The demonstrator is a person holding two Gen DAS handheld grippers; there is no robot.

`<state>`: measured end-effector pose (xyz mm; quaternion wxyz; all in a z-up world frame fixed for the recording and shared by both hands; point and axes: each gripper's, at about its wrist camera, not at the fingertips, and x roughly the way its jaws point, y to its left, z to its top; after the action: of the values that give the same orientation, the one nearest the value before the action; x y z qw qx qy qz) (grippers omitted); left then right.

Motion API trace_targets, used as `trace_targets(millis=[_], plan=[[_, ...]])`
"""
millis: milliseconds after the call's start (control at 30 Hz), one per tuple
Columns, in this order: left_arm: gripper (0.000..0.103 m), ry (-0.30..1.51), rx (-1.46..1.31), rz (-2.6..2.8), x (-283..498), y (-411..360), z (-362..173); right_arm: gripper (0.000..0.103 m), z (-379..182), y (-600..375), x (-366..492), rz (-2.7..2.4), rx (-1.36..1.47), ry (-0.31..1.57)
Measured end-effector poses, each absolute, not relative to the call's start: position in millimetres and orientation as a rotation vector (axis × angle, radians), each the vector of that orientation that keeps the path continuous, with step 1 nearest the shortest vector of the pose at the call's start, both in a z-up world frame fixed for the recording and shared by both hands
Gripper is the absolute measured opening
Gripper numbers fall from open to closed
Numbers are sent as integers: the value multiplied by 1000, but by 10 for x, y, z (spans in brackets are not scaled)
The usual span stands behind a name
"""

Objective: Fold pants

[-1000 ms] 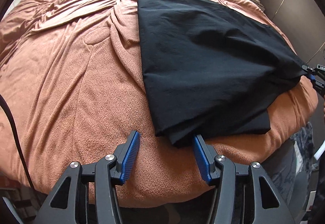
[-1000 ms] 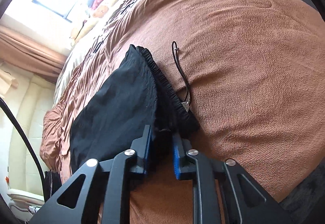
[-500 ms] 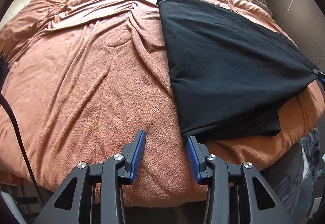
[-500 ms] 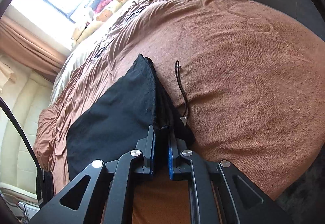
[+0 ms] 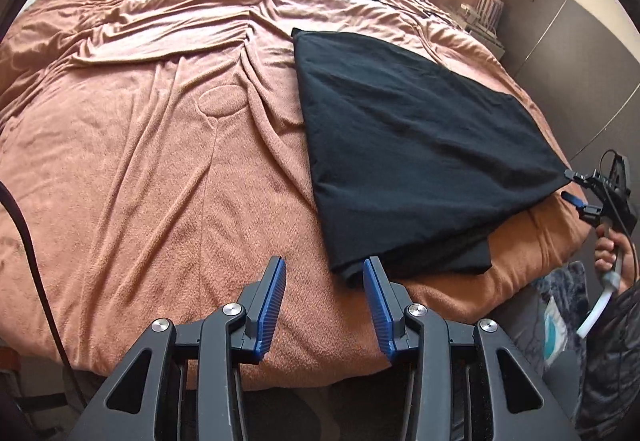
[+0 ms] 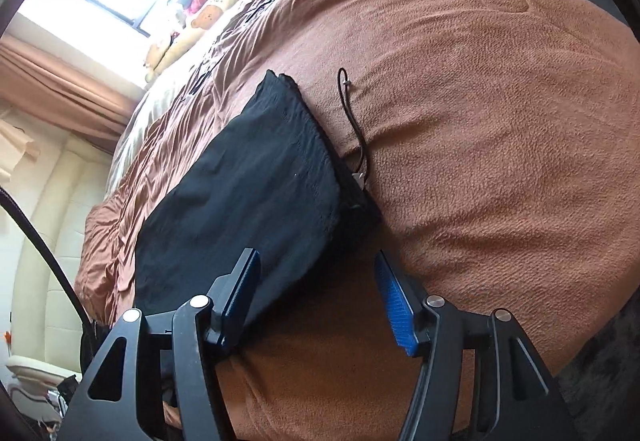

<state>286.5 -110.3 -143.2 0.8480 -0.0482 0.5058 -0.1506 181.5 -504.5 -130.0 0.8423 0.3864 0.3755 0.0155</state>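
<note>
Pants (image 5: 416, 161), black and folded into a broad flat wedge, lie on the right part of the bed's brown blanket (image 5: 160, 169), near corner just by the left tool (image 5: 324, 277). That tool stands open, nothing between its blue pads. The right tool (image 6: 316, 273) has just been opening; its jaws stand apart, free of the cloth, with the pants' near edge between them. From the left wrist view it is small at the right edge, partly cut off. A drawstring (image 6: 354, 121) trails from the gathered waistband onto the blanket. Layers underneath are hidden.
</note>
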Motion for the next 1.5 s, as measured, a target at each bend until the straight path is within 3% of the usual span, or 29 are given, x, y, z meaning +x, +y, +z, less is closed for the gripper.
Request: trace_targets(millis=[1033,1200,1367,1467,1500], plan=[[43,1174,-472,-448,4049,-1112,-1970,57,-1723,-5016,2079,56,957,725],[43,1186,-564,-485,4174,-1090,-2010,42,-1783,-4988,2012,39,998,699],[42,1196,-608,-511,4128,-1071,-2027,38,-1831,-4970,1960,59,1019,690],[32,1203,-604,-511,4072,-1050,-2037,38,-1839,-4957,1974,56,1014,691],[21,1202,-580,-495,4055,-1064,-2032,35,-1838,-4953,1971,55,1011,689]])
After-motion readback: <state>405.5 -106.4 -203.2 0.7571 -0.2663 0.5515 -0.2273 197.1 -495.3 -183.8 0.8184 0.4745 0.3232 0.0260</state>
